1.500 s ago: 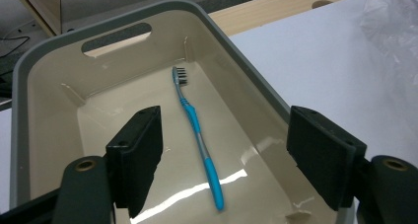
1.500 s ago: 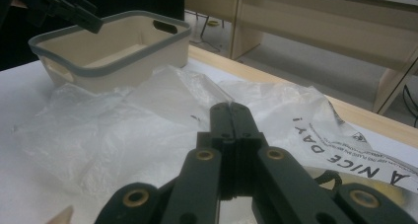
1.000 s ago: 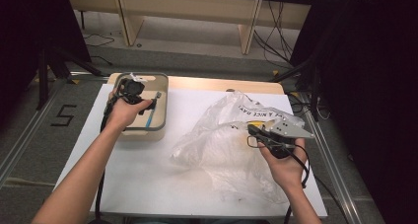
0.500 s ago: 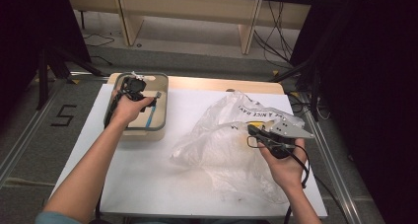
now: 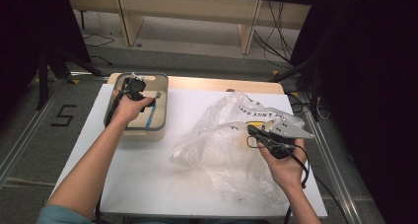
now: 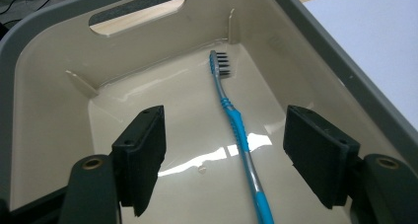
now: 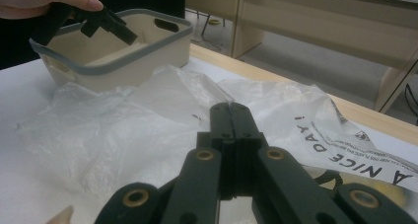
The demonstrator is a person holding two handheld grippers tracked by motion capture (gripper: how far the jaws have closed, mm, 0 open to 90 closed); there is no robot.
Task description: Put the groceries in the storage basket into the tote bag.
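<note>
blue toothbrush [image 6: 235, 127] flat on the floor of the beige bin [image 5: 159, 107], bristle head toward the far wall with the slot handle, handle running back toward the camera. seen from above as a thin blue line inside the bin [image 5: 152, 111], near its right wall. left tongs [image 6: 231, 155] hanging over it inside the bin, jaws wide apart, one pad on each side of the handle, neither pad touching it. nothing gripped there yet.

step in hand, by the look of it: reaching in to pick the toothbrush out of the bin. next move likely calls for a further drop until the pads flank the handle close to the floor, then a squeeze across the narrow grip part. handle thin and smooth, lying slightly slanted between the pads, so a slip or a roll seems possible if the squeeze lands off centre.

right tongs [image 7: 230, 116] closed tight, jaws pressed together, at the rim of the clear plastic bag [image 5: 231, 140]; probably pinching a fold of the film to keep the mouth up, though the film between the pads cannot be made out. bag crumpled and spread over the right half of the table, black print on its far side, something yellow half hidden under it near the right hand [image 5: 285, 167].

white table top [image 5: 148, 184] with a pale wood strip along the far edge. grey floor around, a taped number five at left, metal rails on both sides, wooden furniture legs and loose cables behind, black curtains at left and right.
</note>
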